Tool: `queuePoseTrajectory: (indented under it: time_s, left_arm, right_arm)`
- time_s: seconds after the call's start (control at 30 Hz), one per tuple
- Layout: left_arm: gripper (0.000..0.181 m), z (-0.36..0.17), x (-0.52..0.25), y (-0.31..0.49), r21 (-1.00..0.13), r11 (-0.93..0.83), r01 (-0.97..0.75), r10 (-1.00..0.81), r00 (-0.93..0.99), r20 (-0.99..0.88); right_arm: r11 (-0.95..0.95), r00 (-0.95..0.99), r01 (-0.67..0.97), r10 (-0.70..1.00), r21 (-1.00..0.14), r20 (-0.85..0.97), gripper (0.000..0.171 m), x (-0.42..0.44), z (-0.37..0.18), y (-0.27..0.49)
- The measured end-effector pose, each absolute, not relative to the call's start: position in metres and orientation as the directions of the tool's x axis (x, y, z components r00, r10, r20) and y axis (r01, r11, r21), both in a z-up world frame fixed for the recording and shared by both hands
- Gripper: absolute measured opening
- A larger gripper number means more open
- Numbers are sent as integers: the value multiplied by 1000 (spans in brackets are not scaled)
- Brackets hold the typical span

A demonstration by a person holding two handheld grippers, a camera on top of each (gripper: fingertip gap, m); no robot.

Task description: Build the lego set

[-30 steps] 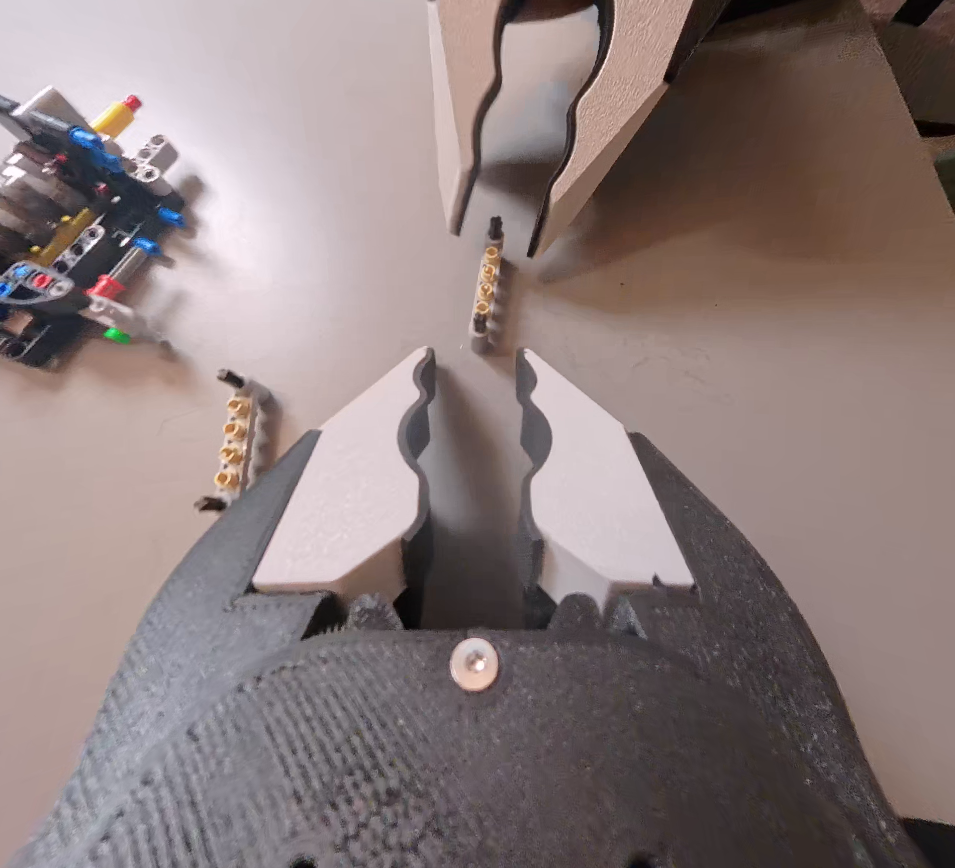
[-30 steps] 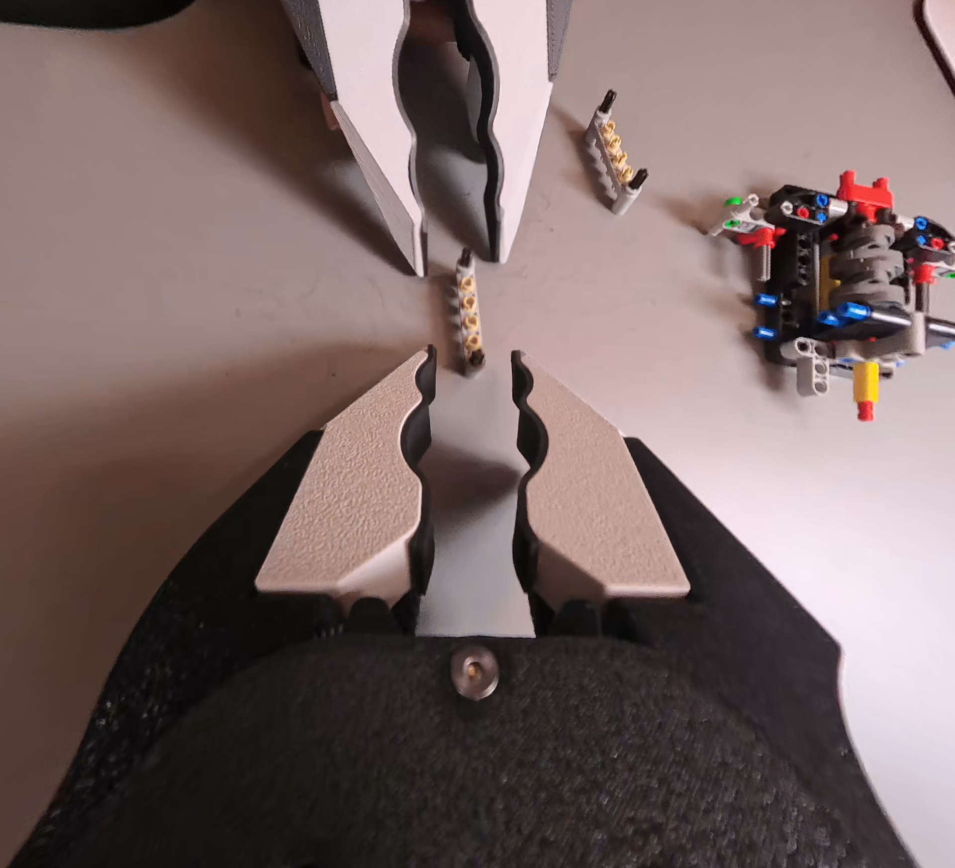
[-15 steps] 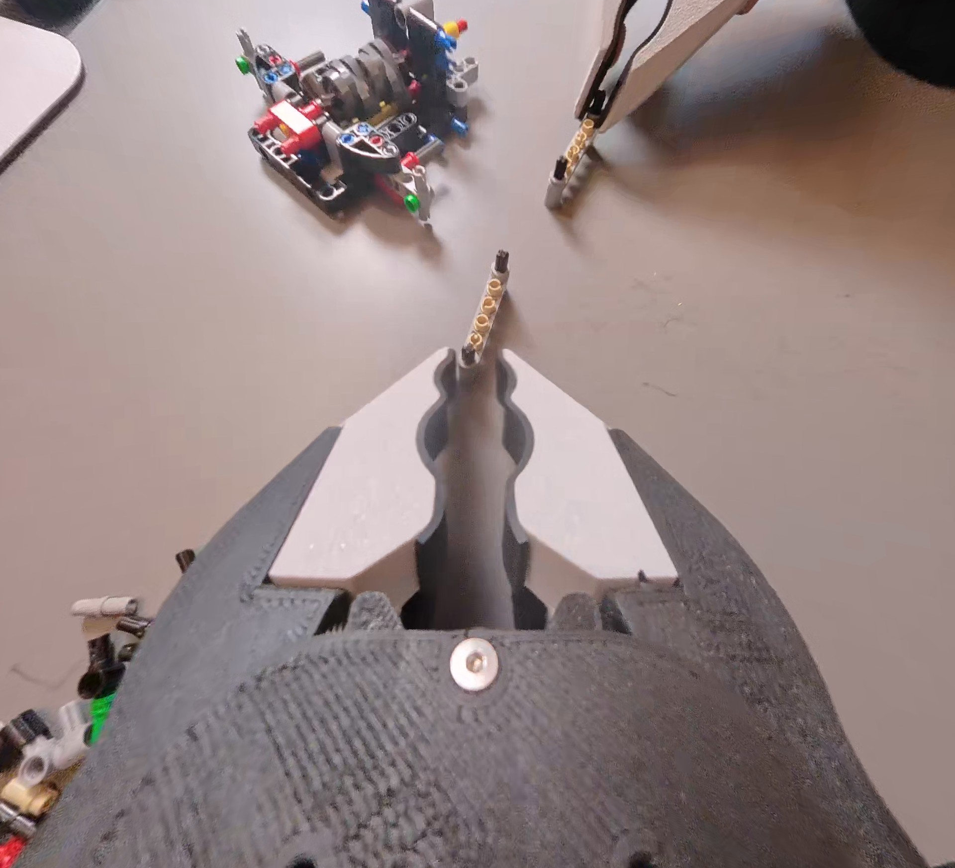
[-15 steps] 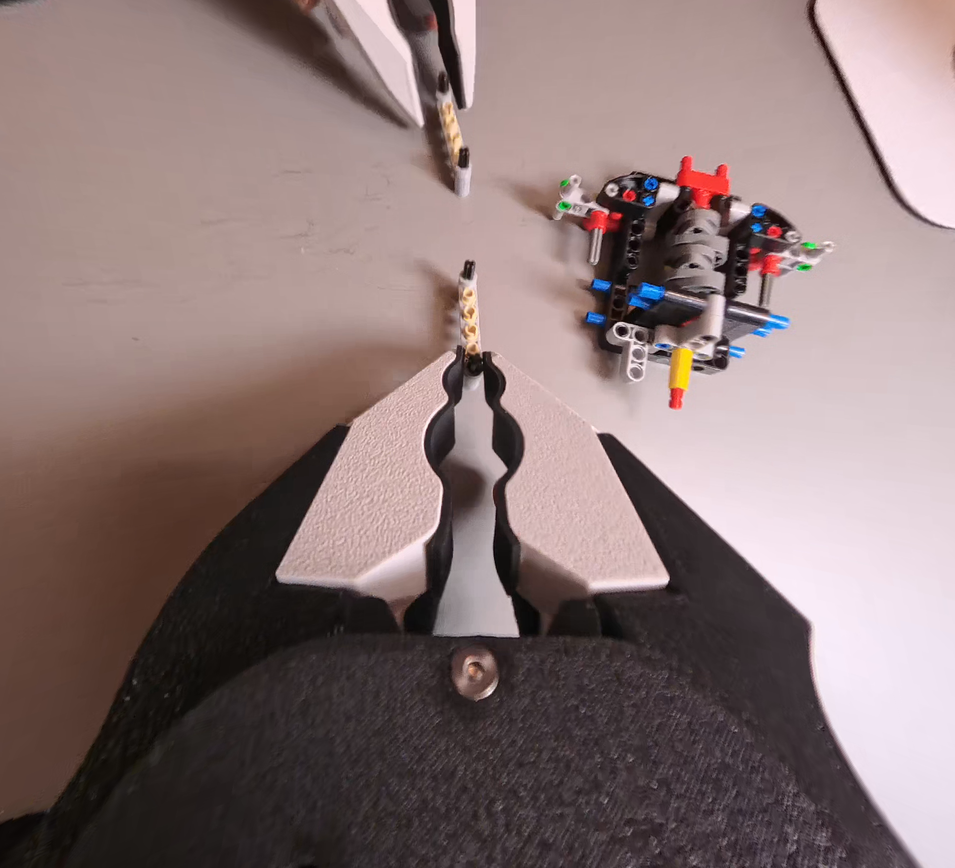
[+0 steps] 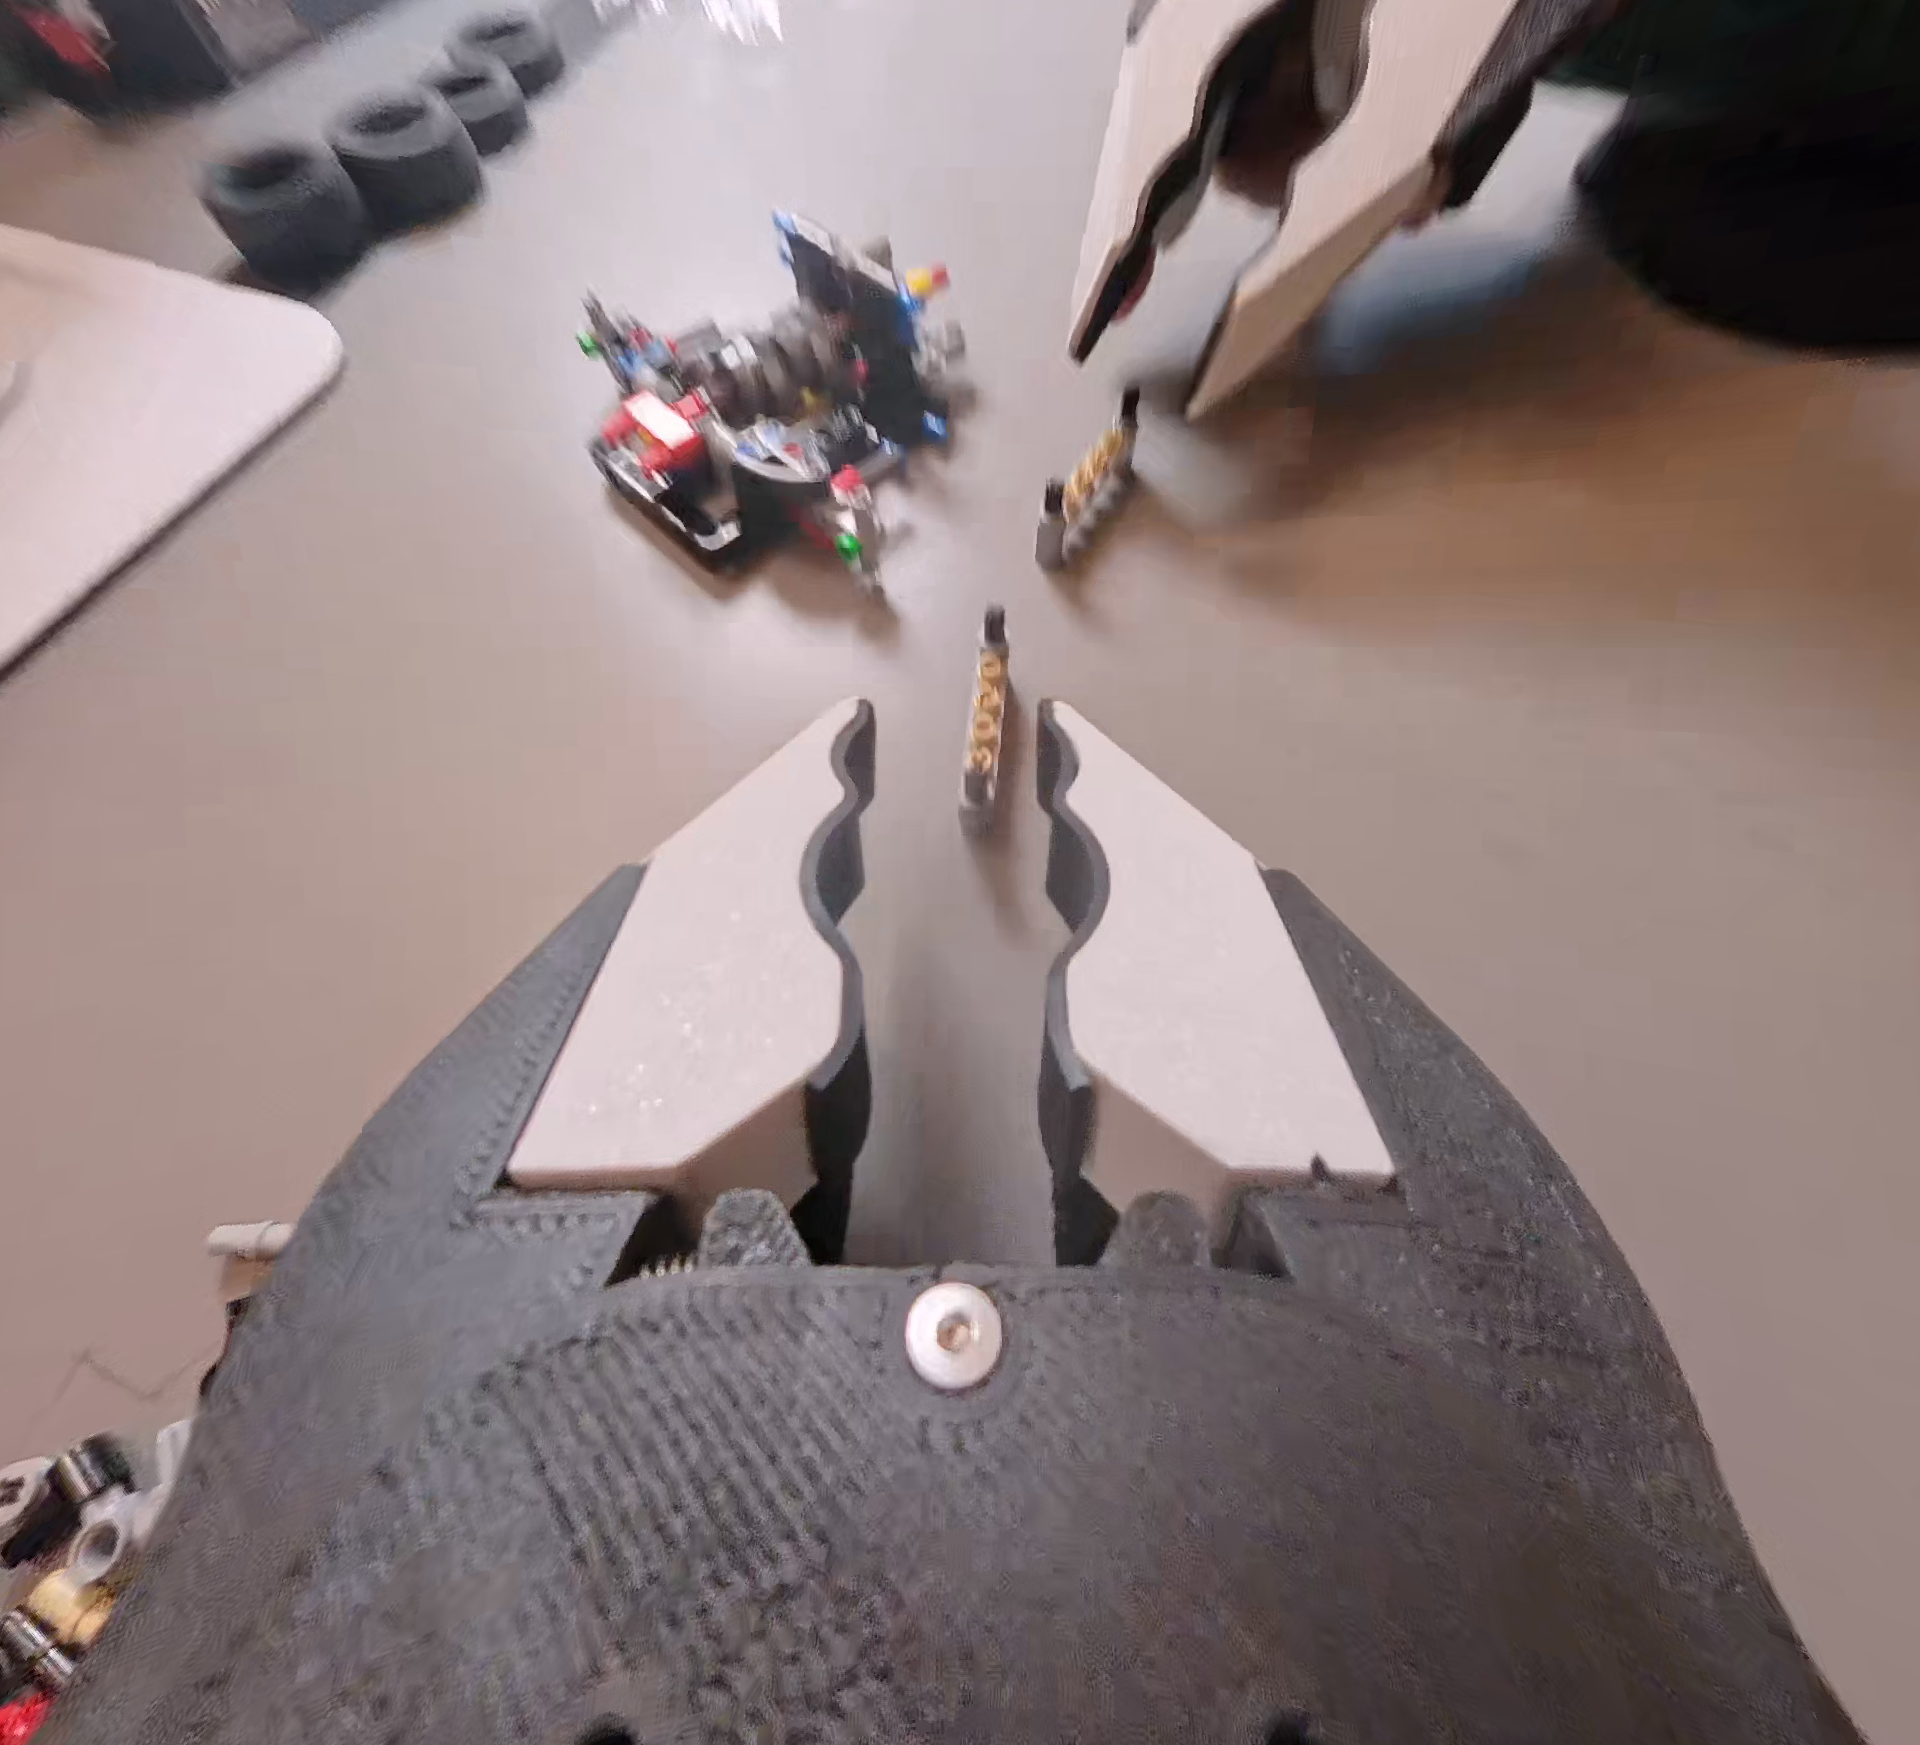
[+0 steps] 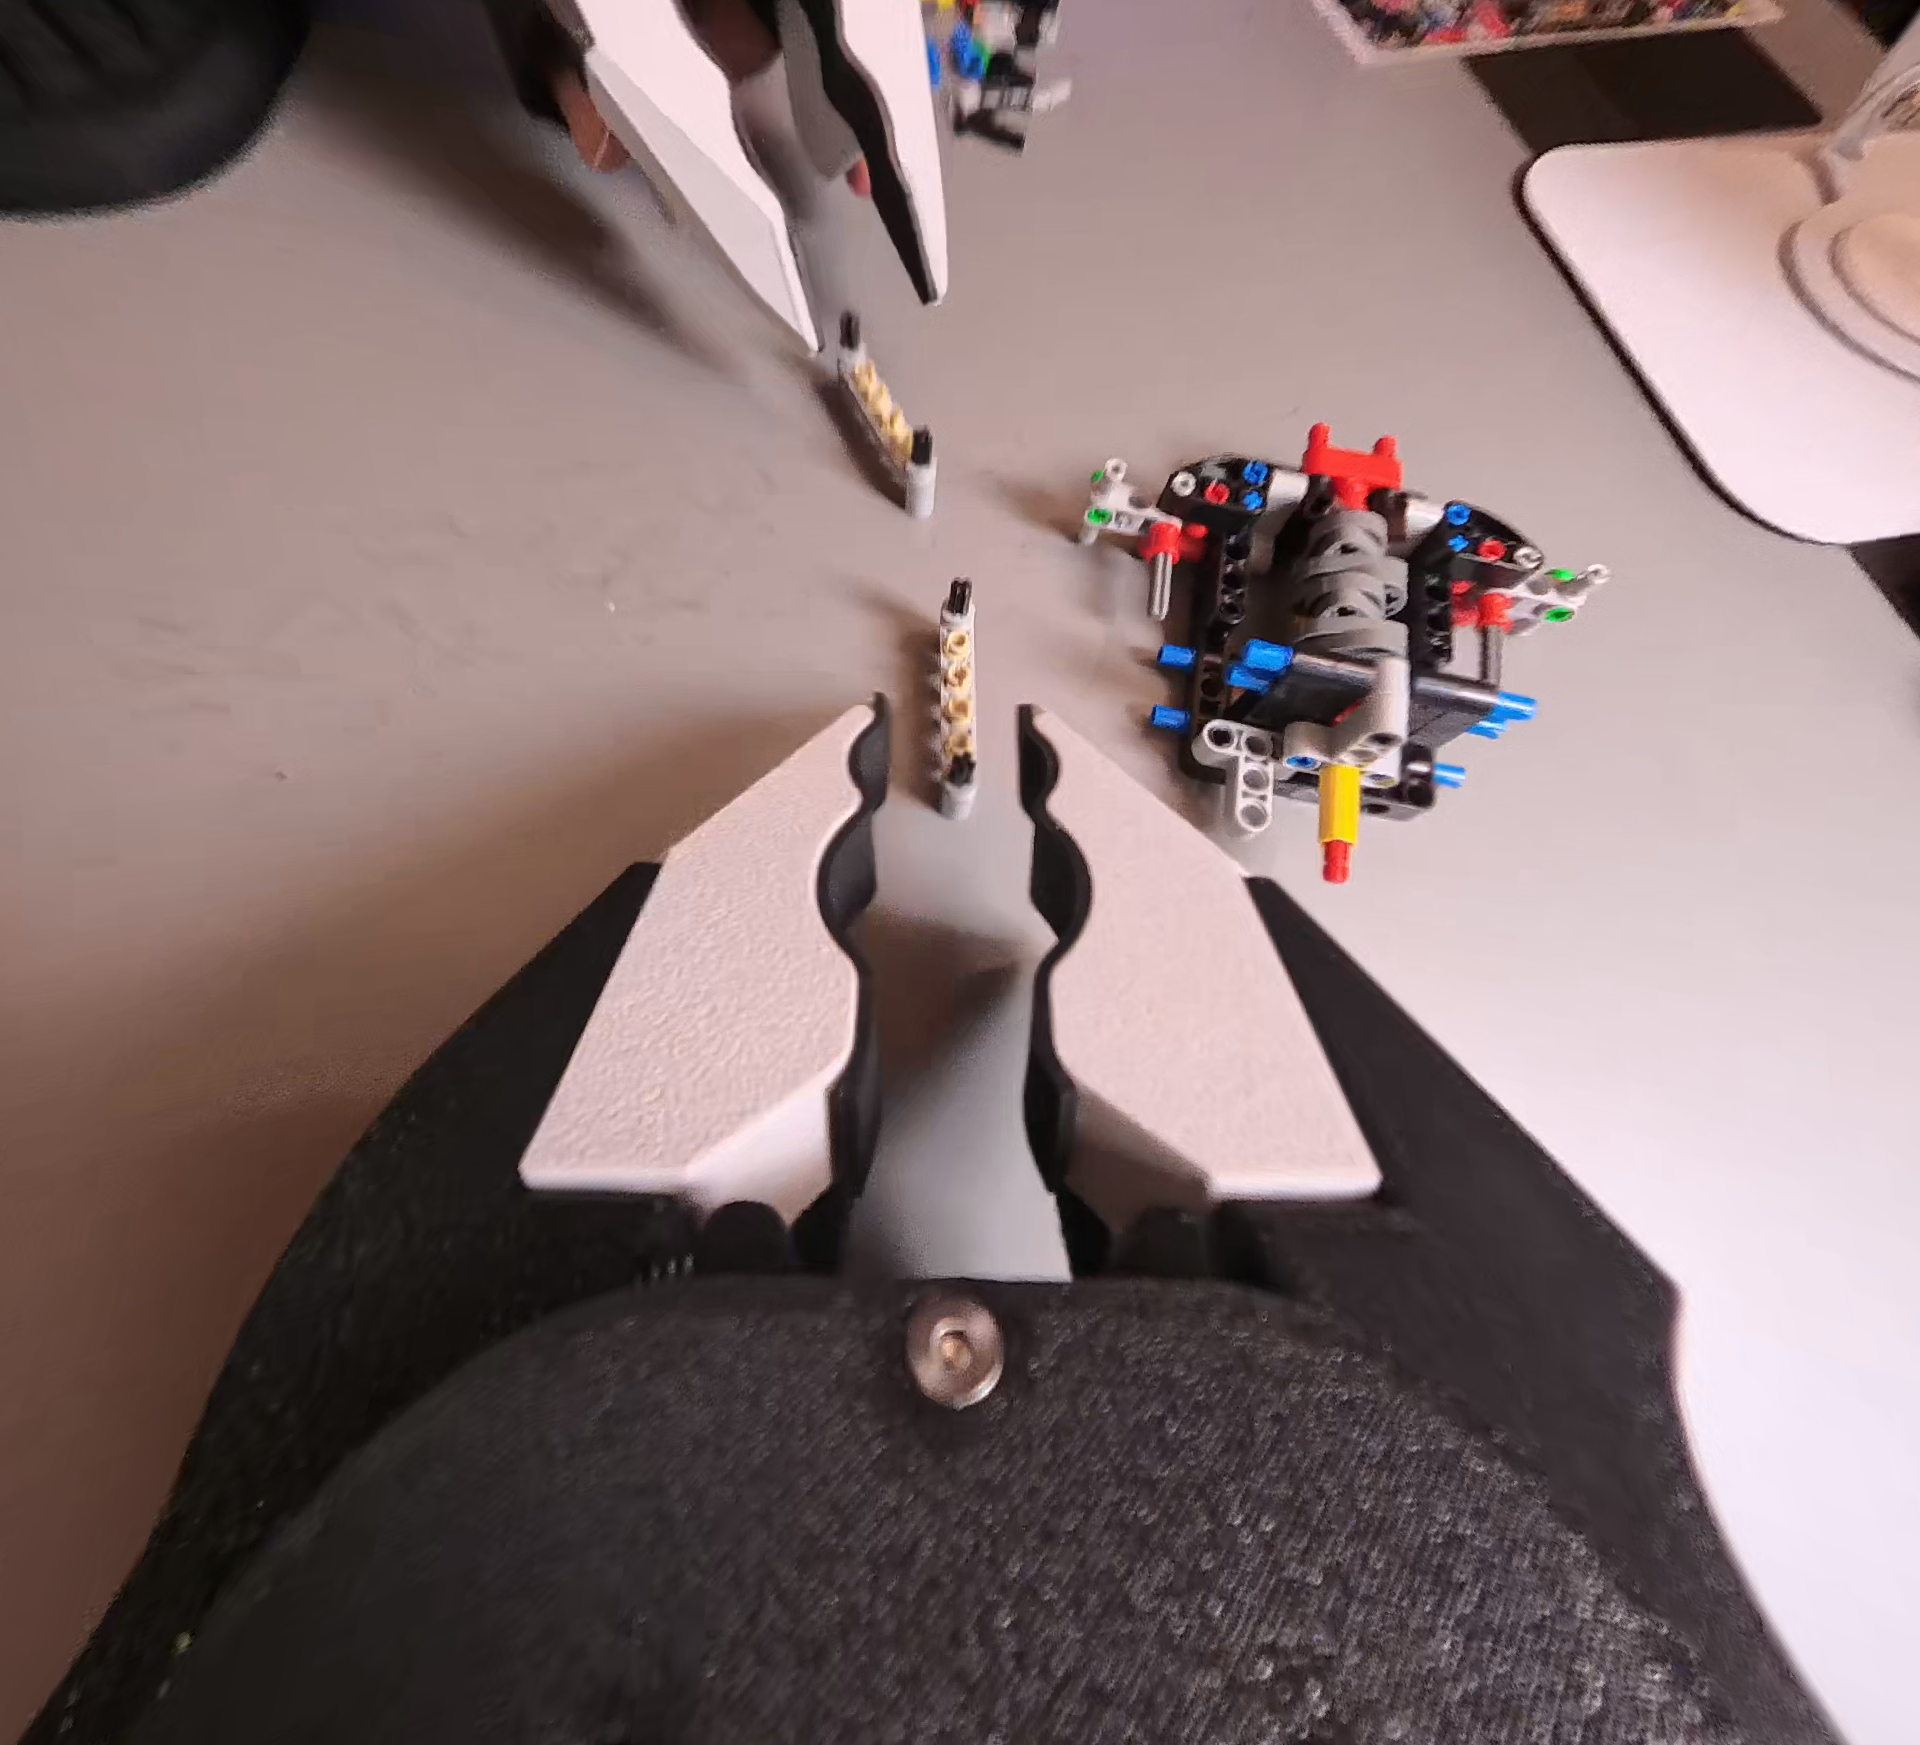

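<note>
We find each wrist camera mounted behind its own fingers, looking forward and down, close to the table [image 5: 1455, 760]. The views face one another. Both share the built assembly [image 5: 774, 428] [image 6: 1340, 635], two pin-studded beams, and the opposite gripper.

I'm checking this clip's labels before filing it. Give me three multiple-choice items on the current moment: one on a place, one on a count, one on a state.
1. Where does the beam nearest the left gripper lie?
A. On the table between its fingertips
B. On the built assembly
C. On the white pad

2. How many black tyres stand in a row in the left wrist view?
A. Two
B. Four
C. Six

3. How is the right gripper?
A. Shut on a beam
B. Shut, empty
C. Open

Answers: 1 A, the beam rests on the table in the gap; 2 B, four show; 3 C, a clear gap with a beam lying loose in it.
</note>
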State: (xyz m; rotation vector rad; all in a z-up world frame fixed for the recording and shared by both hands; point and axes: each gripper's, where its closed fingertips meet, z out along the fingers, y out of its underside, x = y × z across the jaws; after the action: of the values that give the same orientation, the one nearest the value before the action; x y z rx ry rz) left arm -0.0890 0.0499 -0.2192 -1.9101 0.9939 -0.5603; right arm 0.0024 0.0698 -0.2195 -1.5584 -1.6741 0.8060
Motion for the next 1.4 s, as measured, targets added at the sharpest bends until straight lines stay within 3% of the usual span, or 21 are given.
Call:
queuePoseTrajectory:
  time_s: [0.1,0.2,0.4,0.97,1.4]
  left_arm:
    - [50,-180,-94,56,-944,-222,-243,-766,643,14]
    - [67,-147,-96,61,-979,-192,-64,-684,725,87]
    - [76,-129,-93,63,-984,-149,93,-584,795,164]
    - [21,-126,-133,56,-998,-43,39,-558,828,56]
    - [39,-117,-137,54,-997,-20,73,-547,834,72]
  right_arm:
    - [12,54,409,998,-912,37,44,2,-196,78]
    - [-56,119,298,993,-953,-21,52,5,-184,84]
    - [-42,173,274,985,-961,6,53,5,-182,91]
    - [-40,187,137,982,-990,-14,31,4,-162,96]
    - [5,198,161,980,-987,37,26,5,-164,95]
